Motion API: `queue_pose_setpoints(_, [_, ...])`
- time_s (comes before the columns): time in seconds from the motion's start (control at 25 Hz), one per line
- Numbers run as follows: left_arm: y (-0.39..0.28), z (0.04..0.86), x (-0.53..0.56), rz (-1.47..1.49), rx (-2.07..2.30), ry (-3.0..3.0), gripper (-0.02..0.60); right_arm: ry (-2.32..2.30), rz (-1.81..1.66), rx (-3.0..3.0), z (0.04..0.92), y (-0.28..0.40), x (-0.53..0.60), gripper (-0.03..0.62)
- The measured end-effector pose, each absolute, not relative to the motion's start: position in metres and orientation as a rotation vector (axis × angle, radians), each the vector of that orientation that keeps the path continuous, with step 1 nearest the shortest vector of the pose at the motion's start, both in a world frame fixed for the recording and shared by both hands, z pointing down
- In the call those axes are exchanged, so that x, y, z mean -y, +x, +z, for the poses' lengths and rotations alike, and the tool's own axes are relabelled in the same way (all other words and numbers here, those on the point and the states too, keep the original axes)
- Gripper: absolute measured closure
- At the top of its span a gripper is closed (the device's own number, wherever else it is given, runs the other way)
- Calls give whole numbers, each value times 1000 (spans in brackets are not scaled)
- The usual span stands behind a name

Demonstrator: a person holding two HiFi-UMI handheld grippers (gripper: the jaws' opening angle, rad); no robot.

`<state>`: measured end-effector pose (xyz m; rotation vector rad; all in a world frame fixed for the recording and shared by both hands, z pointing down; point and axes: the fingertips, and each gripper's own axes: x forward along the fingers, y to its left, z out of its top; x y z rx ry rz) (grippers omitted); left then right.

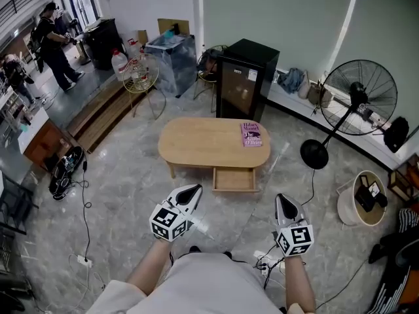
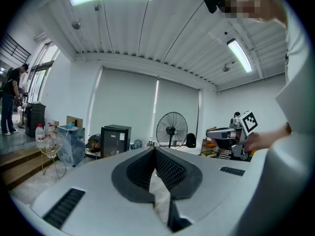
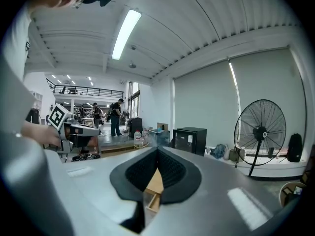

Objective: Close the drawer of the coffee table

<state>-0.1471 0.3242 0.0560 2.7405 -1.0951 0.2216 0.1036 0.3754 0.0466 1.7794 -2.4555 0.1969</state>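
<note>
An oval light-wood coffee table (image 1: 196,142) stands on the marble floor ahead of me. Its drawer (image 1: 234,179) is pulled out toward me at the front right and looks empty. A purple book (image 1: 251,134) lies on the tabletop's right end. My left gripper (image 1: 194,192) is shut and empty, held in the air well short of the table's front left. My right gripper (image 1: 283,201) is also shut and empty, off to the drawer's near right. In the right gripper view a slice of the table and drawer (image 3: 151,199) shows between the closed jaws.
A black mini fridge (image 1: 245,77) stands behind the table. A standing fan (image 1: 347,103) is at the right, with a round basket (image 1: 364,200) near it. Cables and a power strip (image 1: 84,260) run over the floor at left. People stand at the far left.
</note>
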Motion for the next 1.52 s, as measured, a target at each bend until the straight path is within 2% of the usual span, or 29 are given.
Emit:
queue_pose_setpoints(0.8, [-111, 76, -339, 245, 1143, 2703, 575, 1707, 231, 2493, 70, 131, -382, 583])
queue_pose_setpoints(1.52, [-125, 94, -206, 301, 950, 2775, 575, 1771, 278, 2382, 89, 94, -269, 583])
